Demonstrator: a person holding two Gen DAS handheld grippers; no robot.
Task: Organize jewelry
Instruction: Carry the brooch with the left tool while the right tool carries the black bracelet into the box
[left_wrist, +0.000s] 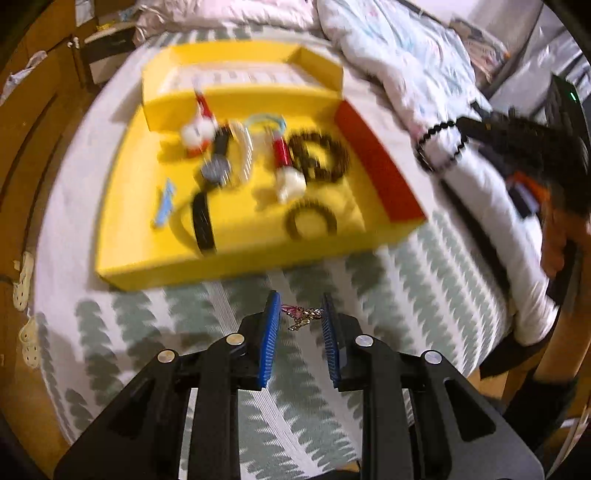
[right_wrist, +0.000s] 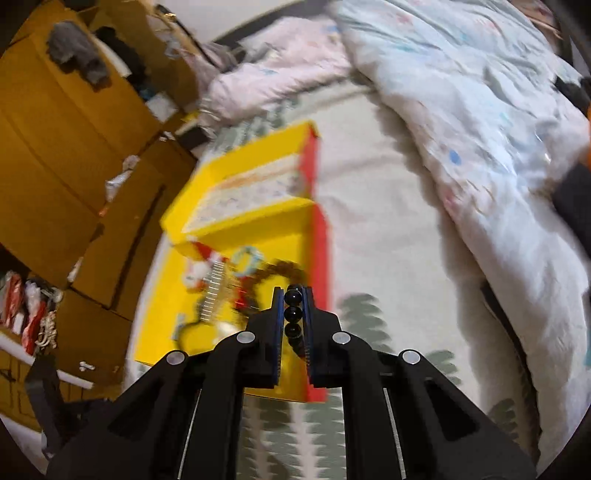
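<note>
The yellow box (left_wrist: 236, 240) sits on the bed (left_wrist: 406, 314), toward its left edge, with its red side wall (left_wrist: 376, 166) on the right and a raised yellow compartment at the far end. Its open floor carries a blurred scatter of jewelry: a brown beaded bracelet (left_wrist: 319, 157), a second brown ring (left_wrist: 310, 221) nearer the front wall, a black-strapped watch (left_wrist: 207, 199) and red-and-white charms. The left tool (left_wrist: 301, 325) hovers over the patterned sheet just short of the box's near wall, its blue pads apart by a small gap with a thin gold chain (left_wrist: 304, 317) strung between them; it appears pinched lightly, though blur leaves that uncertain. The box lies straight ahead of this tool, so I judge the left side nearer. The right tool (right_wrist: 294, 314) is clenched on a black bead bracelet (right_wrist: 294, 310), the beads stacked in line along the fingers, the loop hanging free beyond the red wall, over the white quilt (left_wrist: 461, 110). From there the box lies ahead and leftward, so the bracelet must cross the red wall.
</note>
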